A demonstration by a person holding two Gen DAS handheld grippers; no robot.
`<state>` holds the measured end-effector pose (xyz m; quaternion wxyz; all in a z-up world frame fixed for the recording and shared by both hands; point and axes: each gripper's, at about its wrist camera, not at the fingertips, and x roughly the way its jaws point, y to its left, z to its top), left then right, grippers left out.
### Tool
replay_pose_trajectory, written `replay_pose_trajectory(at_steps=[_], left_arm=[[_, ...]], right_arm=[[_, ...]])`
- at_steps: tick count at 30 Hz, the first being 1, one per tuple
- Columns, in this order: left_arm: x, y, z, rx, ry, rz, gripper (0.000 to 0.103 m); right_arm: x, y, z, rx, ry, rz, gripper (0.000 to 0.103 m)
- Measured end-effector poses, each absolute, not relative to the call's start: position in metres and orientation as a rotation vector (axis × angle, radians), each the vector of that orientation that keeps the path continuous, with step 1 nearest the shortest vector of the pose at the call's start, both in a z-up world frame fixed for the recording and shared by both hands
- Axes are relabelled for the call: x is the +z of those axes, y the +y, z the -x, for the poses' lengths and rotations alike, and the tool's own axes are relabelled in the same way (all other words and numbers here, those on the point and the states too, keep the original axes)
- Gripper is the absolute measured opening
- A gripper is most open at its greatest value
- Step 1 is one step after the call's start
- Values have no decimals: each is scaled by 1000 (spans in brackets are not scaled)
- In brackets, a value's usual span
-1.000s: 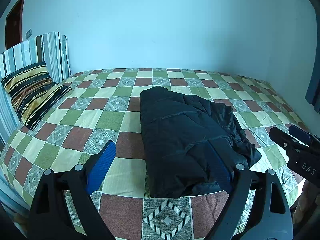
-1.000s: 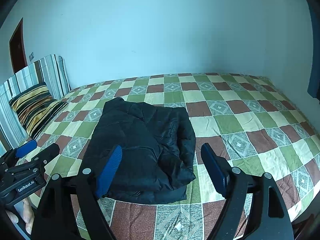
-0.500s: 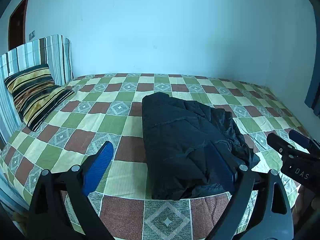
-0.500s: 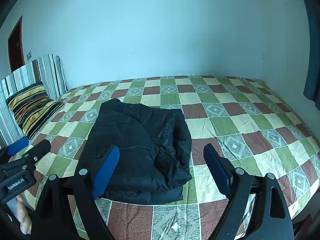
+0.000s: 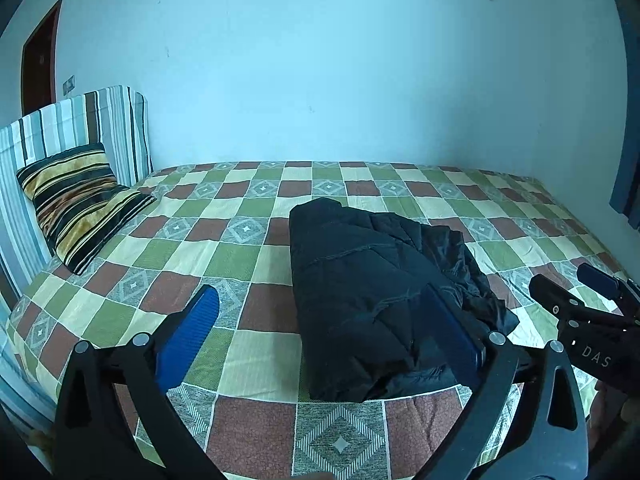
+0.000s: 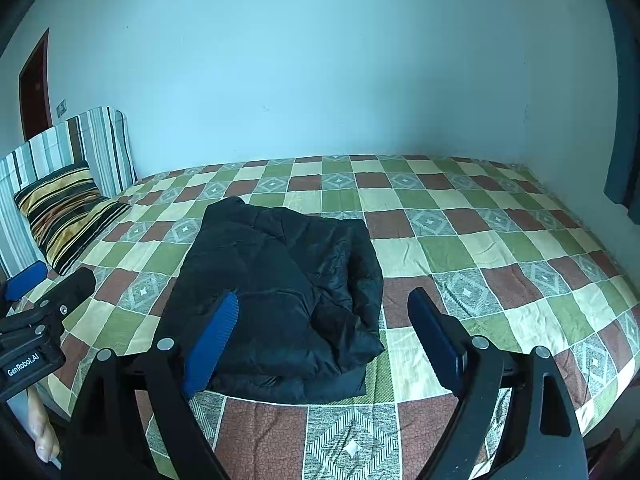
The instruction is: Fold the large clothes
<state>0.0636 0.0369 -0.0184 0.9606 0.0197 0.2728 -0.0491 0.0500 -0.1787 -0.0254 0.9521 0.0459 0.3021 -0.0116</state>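
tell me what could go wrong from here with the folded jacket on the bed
1. The black jacket lies near the front edge of the bed; a nudge from either open gripper, left gripper or right gripper, might drag it off.
2. Its right side looks loose and bunched, so the slippery puffy fabric could spring open.
3. Both grippers hold nothing and hover close together; reaching in again, they might bump each other.

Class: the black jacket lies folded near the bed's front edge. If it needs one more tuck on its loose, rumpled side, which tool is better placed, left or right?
Probably the right tool: open and empty, it frames the black jacket's rumpled side. The left tool sits by the neat fold.
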Motion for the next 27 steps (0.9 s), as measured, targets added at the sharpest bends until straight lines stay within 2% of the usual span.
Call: replay_pose_trajectory(at_steps=[27], left_arm=[[-41, 34, -78, -137, 605, -37, 101]], right_arm=[[-45, -179, -62, -9, 673, -100, 85]])
